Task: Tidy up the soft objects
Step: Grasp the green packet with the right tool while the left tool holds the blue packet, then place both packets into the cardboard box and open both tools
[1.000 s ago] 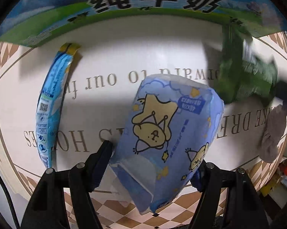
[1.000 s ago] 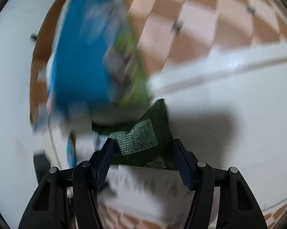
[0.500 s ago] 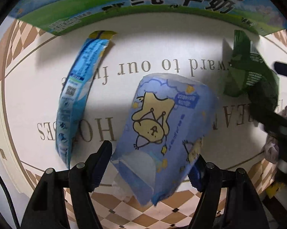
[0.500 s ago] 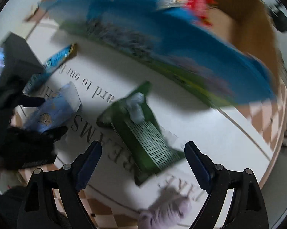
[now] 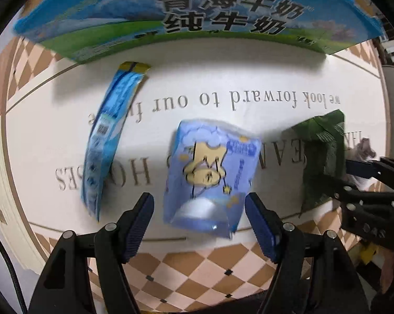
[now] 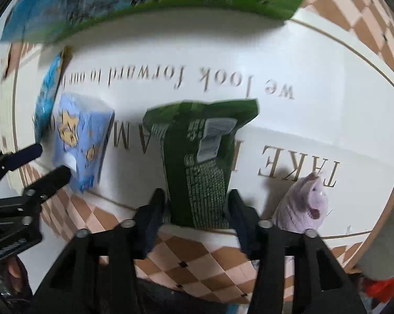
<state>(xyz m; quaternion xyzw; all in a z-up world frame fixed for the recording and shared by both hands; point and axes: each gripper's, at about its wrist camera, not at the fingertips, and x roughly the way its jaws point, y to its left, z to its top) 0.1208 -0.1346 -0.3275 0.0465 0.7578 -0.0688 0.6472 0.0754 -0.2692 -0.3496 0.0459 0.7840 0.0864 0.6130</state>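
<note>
A: The blue tissue pack (image 5: 210, 178) with the cartoon bear lies on the white mat (image 5: 223, 78), just ahead of the left gripper (image 5: 199, 212). How do the fingers stand?

B: Spread wide, one on each side of the pack's near end, with a gap showing on both sides. Nothing is held. The gripper points forward over the mat's near edge, above the checkered floor (image 5: 197, 267).

A: And the right gripper (image 6: 197, 204)?

B: Its fingers (image 6: 155, 209) sit close along both sides of the green packet (image 6: 197, 162), which lies lengthwise toward the box. The frame is blurred, so I cannot tell whether they press on it or only flank it. The left wrist view shows that gripper coming in from the right, low over the mat, the packet (image 5: 322, 157) at its tips.

A: What else is around?

B: A long blue sachet (image 5: 110, 141) with a yellow end lies left of the tissue pack, apart from it. A purple plush toy (image 6: 307, 204) sits right of the green packet, near the right finger. A blue and green milk box (image 5: 197, 13) stands along the mat's far side. The mat bears upside-down lettering.

A: Do the tissue pack and green packet touch?

B: No, bare mat shows between them.
</note>
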